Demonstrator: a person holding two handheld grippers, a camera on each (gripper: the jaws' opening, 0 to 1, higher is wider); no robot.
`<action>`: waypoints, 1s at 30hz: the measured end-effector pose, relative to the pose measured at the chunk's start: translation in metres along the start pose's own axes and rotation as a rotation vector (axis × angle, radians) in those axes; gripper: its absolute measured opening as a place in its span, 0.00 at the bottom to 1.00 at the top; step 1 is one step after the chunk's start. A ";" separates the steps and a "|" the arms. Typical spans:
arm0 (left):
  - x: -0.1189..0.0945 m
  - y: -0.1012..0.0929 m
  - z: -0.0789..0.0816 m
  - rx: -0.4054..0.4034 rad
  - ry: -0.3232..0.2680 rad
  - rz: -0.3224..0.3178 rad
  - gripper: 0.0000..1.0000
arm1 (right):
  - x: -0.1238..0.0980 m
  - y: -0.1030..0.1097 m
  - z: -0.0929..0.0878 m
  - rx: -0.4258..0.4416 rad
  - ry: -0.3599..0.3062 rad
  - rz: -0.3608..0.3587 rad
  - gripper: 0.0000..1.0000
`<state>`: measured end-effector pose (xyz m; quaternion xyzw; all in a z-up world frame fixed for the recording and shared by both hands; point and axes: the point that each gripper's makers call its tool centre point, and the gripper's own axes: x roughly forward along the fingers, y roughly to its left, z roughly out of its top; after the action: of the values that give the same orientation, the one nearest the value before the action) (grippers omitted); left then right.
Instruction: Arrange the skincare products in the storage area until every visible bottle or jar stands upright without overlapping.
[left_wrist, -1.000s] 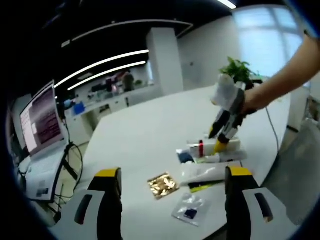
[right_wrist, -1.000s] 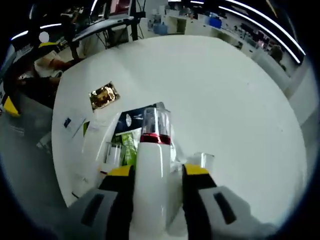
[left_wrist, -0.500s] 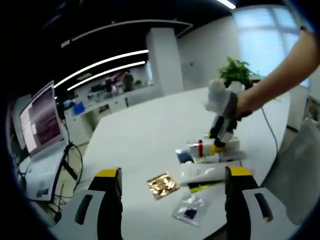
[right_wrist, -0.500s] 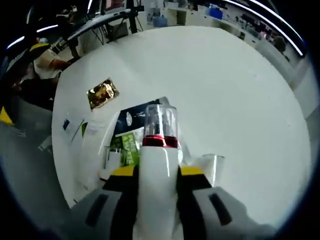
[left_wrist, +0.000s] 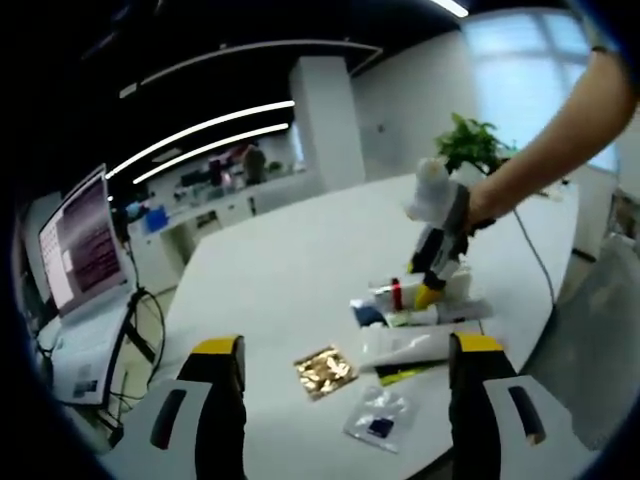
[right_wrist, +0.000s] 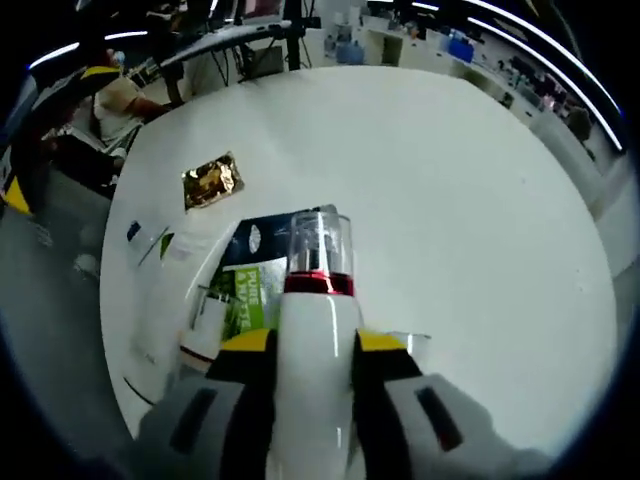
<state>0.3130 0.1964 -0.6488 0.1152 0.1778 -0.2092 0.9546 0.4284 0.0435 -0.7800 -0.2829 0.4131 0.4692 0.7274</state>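
The right gripper (right_wrist: 308, 350) clamps a white bottle (right_wrist: 316, 340) with a red band and clear cap, held above the table (right_wrist: 480, 200). Below its tips lie a green tube (right_wrist: 242, 300) and flat packets. The left gripper (left_wrist: 345, 350) hangs wide, nothing between its jaws; a gold sachet (left_wrist: 324, 371) lies just ahead.

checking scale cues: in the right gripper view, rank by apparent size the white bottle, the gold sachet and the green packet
1. white bottle, though it is nearest the camera
2. green packet
3. gold sachet, farther off, so the last two are unsure
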 end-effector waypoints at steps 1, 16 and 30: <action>0.000 0.000 0.000 0.001 -0.001 0.000 0.81 | 0.000 -0.002 0.000 0.009 -0.004 -0.010 0.29; -0.003 0.000 0.002 -0.014 -0.013 -0.003 0.81 | -0.032 0.007 0.009 0.120 -0.197 0.002 0.28; -0.004 -0.003 0.006 -0.054 -0.026 -0.032 0.82 | -0.077 0.010 0.009 0.210 -0.415 -0.002 0.28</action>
<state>0.3104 0.1938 -0.6424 0.0837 0.1727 -0.2213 0.9561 0.4055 0.0198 -0.7088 -0.1035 0.3010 0.4708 0.8228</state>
